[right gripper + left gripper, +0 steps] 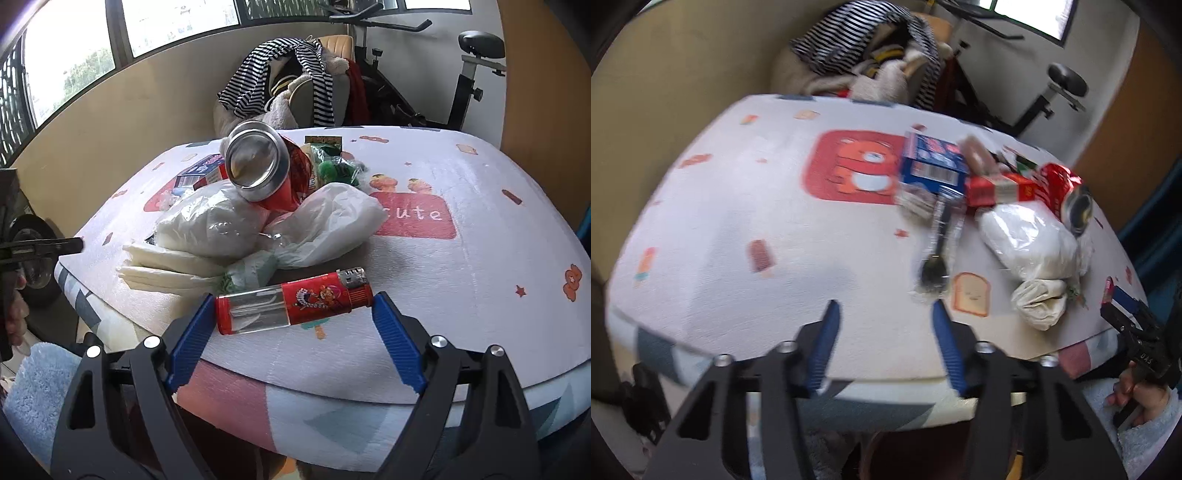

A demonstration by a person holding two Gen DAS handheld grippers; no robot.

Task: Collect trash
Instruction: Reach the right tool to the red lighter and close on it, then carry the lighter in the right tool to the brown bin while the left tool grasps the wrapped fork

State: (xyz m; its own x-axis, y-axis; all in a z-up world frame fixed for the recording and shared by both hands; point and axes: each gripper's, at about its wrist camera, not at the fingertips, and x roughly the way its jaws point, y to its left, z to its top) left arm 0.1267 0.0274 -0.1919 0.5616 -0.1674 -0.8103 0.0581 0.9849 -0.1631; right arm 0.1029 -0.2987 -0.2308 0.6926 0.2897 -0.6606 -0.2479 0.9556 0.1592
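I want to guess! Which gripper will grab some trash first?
Probably the right gripper: the lighter already lies between its open fingers. The left gripper is open too, but its fingers are short of the wrapped fork.

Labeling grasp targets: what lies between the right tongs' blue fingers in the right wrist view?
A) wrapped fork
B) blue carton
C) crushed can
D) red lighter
D: the red lighter lies crosswise on the table between the right tongs, whose fingers stand apart at its two ends.
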